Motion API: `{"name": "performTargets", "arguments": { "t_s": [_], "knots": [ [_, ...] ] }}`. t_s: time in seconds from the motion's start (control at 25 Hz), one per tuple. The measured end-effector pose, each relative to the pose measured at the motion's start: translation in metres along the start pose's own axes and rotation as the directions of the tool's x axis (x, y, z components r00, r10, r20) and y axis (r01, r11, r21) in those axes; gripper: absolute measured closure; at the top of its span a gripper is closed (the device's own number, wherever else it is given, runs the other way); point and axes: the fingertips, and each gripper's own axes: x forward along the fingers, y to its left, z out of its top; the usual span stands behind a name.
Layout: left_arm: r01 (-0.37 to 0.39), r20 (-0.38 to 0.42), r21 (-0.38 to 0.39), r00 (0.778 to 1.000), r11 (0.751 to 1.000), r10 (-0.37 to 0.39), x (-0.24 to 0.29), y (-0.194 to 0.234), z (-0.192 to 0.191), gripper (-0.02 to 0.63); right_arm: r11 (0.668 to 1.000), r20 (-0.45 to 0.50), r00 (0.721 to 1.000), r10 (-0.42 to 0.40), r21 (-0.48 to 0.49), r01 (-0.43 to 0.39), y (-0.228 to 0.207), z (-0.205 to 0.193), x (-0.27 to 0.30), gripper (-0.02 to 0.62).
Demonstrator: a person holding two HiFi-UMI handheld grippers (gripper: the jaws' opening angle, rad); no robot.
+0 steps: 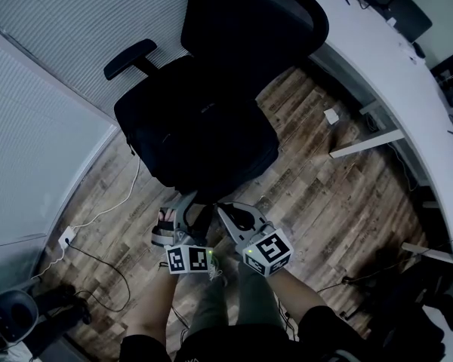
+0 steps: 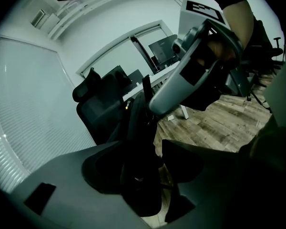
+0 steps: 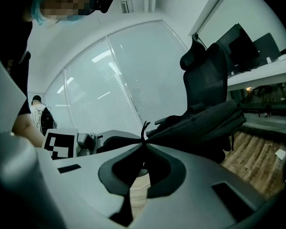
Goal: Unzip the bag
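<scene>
I am watching the black backpack lying flat across the seat of the black office chair, which is standing on the wood floor. Its dark, soft fabric is sagging into folds, and its near edge is facing both grippers. The right gripper is pinching its jaws together on a thin black zipper pull sticking up from that edge. The left gripper is holding its jaws wide apart, with a dark upright part of the backpack standing between them, unpressed.
</scene>
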Motion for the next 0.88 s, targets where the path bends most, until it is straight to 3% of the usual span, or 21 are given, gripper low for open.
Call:
{"name": "performTargets", "arguments": {
  "t_s": [0.12, 0.32, 0.88],
  "knots": [
    [-0.021, -0.009, 0.006, 1.0, 1.0, 0.021, 0.004, 0.007, 0.001, 0.412, 1.0, 0.003, 1.0, 0.009, 0.03, -0.009, -0.003, 0.004, 0.001, 0.551],
    [0.014, -0.009, -0.008, 1.0, 1.0, -0.014, 0.006, 0.015, 0.004, 0.471, 0.998, 0.002, 1.0, 0.021, 0.051, -0.021, -0.007, 0.013, 0.004, 0.551],
    [0.055, -0.043, -0.061, 0.997, 0.997, -0.058, 0.005, 0.039, 0.017, 0.512, 0.996, 0.036, 0.999, 0.024, 0.087, -0.027, -0.023, 0.046, 0.003, 0.551]
  ]
}}
